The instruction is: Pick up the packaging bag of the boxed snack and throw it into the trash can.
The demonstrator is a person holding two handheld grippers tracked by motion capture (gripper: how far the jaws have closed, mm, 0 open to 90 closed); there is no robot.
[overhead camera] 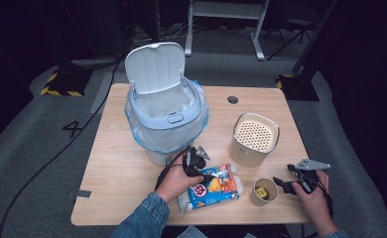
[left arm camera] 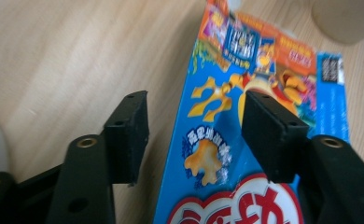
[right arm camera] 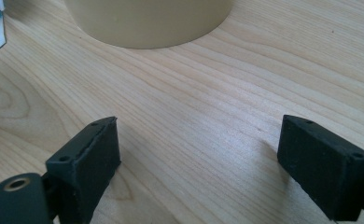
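A blue snack packet (overhead camera: 212,188) with cartoon print lies flat near the table's front edge. My left gripper (overhead camera: 209,175) hovers at the packet's left end. In the left gripper view the jaws (left arm camera: 194,126) stand open astride the packet (left arm camera: 245,140) edge, one jaw over bare wood, the other over the print. Nothing is clamped. My right gripper (overhead camera: 281,184) is held at the front right, beside a paper cup (overhead camera: 264,192) with something yellow inside. It stays open (right arm camera: 199,154) over bare wood.
A pale blue bin (overhead camera: 164,116) with a bag liner stands at the back left, its lid up. A beige canister (overhead camera: 253,139) (right arm camera: 147,18) with a perforated top stands right of centre. The wooden table (overhead camera: 117,168) has bare room at its left.
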